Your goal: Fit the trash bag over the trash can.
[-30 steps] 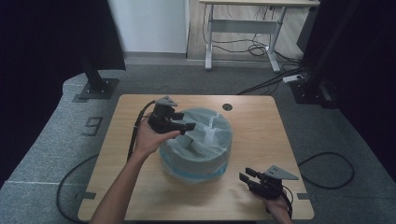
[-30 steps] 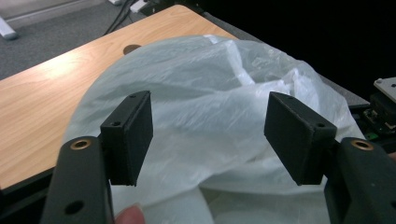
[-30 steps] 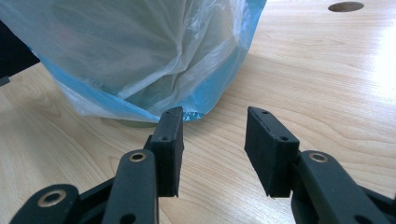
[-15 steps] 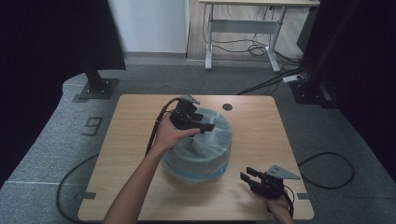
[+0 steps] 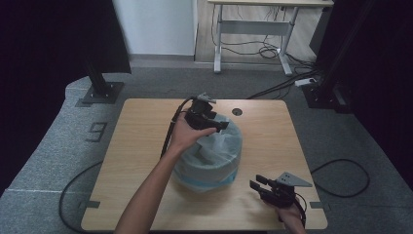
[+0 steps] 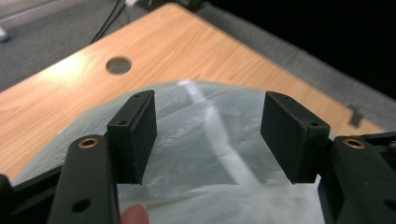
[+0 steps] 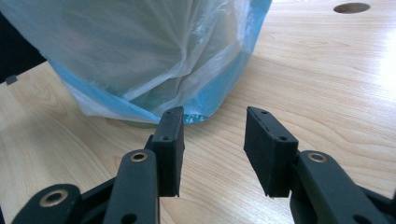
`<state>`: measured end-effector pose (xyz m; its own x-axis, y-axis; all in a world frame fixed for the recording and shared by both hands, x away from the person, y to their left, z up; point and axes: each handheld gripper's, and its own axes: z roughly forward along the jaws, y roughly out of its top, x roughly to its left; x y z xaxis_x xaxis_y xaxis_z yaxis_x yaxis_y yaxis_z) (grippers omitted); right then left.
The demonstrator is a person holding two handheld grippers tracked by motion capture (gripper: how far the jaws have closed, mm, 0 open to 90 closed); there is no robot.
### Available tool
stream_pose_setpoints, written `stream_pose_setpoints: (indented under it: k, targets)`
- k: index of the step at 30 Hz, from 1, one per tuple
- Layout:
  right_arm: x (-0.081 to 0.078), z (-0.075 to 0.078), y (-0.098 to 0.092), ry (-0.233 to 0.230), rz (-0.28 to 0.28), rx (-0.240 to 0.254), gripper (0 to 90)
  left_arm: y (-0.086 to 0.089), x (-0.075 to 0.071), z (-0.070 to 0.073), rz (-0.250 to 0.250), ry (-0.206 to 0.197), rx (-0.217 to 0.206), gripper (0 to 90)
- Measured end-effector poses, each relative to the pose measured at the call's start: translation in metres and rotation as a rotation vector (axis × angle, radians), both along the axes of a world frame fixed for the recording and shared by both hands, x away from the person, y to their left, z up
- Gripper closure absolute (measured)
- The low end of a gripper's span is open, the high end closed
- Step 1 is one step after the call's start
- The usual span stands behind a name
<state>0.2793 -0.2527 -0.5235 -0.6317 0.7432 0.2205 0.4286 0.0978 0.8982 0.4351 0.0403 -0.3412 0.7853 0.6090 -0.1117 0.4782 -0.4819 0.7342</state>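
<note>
One round bin (image 5: 209,163), draped in thin, crinkled, see-through bluish plastic, stands mid-surface (image 5: 146,126). The left gripper (image 5: 220,126) hangs released above its far rim, holding nothing. The right gripper (image 5: 257,185), also released and holding nothing, sits near the bin's base.

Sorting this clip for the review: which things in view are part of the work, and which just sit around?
Part of the work:
- plastic bag over a round bin
- left gripper, open above the bag
- right gripper, open, beside the bag

Just around:
- table
- desk behind
- floor cables
</note>
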Motion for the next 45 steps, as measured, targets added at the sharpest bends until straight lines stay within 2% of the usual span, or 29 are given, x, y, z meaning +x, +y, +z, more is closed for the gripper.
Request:
stream_pose_setpoints:
  k: [3, 6, 12, 19, 23, 28, 33, 36, 40, 44, 45]
  targets:
    - [0.0, -0.001, 0.001, 0.001, 0.01, -0.015, 56.8, -0.004, 0.004, -0.008, 0.003, 0.011, 0.047, 35.1]
    - [0.0, -0.002, -0.001, 0.005, 0.007, -0.015, 56.8, -0.005, 0.006, -0.012, 0.006, 0.029, 0.055, 35.0]
    - [0.0, -0.002, -0.004, 0.006, 0.0, -0.012, 56.8, -0.009, 0.01, -0.02, -0.003, 0.084, 0.11, 34.6]
    - [0.0, -0.002, -0.003, 0.005, 0.004, -0.016, 56.8, -0.015, 0.01, -0.029, -0.008, 0.107, 0.145, 34.6]
    - [-0.001, -0.002, -0.004, 0.004, 0.001, -0.018, 56.8, -0.012, 0.009, -0.027, -0.01, 0.103, 0.13, 34.6]
    - [0.0, -0.002, -0.007, 0.004, -0.01, -0.009, 56.8, 0.004, -0.002, -0.01, -0.007, 0.055, 0.052, 34.9]
    - [0.0, -0.001, -0.008, 0.003, -0.012, -0.01, 56.7, 0.022, -0.015, 0.002, -0.011, 0.04, -0.005, 35.0]
    - [0.0, -0.001, -0.007, 0.001, -0.011, -0.011, 56.7, 0.029, -0.02, 0.002, -0.025, 0.048, -0.009, 35.2]
    - [0.0, -0.001, -0.007, 0.004, -0.011, -0.014, 56.4, 0.03, -0.023, -0.004, -0.054, 0.089, -0.004, 35.2]
    - [0.0, -0.001, -0.007, 0.005, -0.012, -0.015, 56.3, 0.023, -0.023, -0.014, -0.069, 0.116, 0.039, 35.1]
    - [0.0, -0.001, -0.007, 0.006, -0.011, -0.016, 56.4, 0.021, -0.022, -0.017, -0.07, 0.137, 0.06, 35.3]
